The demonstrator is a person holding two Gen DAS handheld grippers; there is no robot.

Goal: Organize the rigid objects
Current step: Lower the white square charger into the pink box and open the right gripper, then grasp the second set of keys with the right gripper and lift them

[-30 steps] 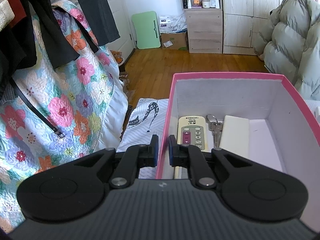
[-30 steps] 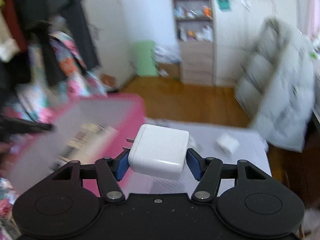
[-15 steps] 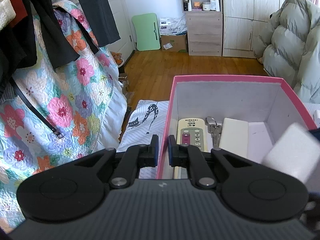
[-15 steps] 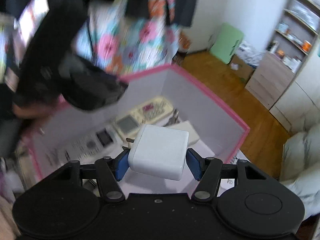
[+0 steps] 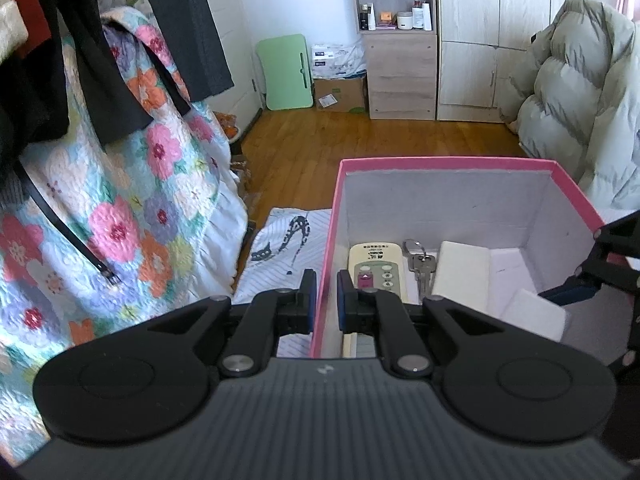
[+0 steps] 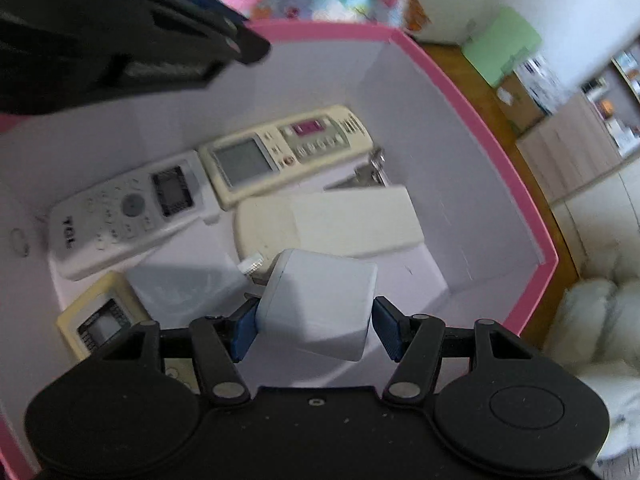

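My left gripper (image 5: 323, 296) is shut on the left wall of the pink box (image 5: 440, 163). My right gripper (image 6: 314, 328) holds a white charger block (image 6: 320, 304) low inside the box (image 6: 500, 140); a small gap shows at the right pad, so the grip looks loosened. The charger (image 5: 532, 314) also shows in the left wrist view. Inside lie a cream remote (image 6: 284, 148), a white TCL remote (image 6: 128, 208), a face-down cream remote (image 6: 332, 220), keys (image 5: 420, 264) and a small cream device (image 6: 96, 320).
A floral quilt (image 5: 120, 208) hangs at the left. A puffy grey coat (image 5: 580, 92) is at the right. Wooden floor, a green folding board (image 5: 286, 72) and cabinets (image 5: 400, 40) lie beyond. The box stands on a striped cloth (image 5: 288, 248).
My right gripper has swung over the box and lowered the charger inside, near the bottom. The left gripper has stayed clamped on the box wall.
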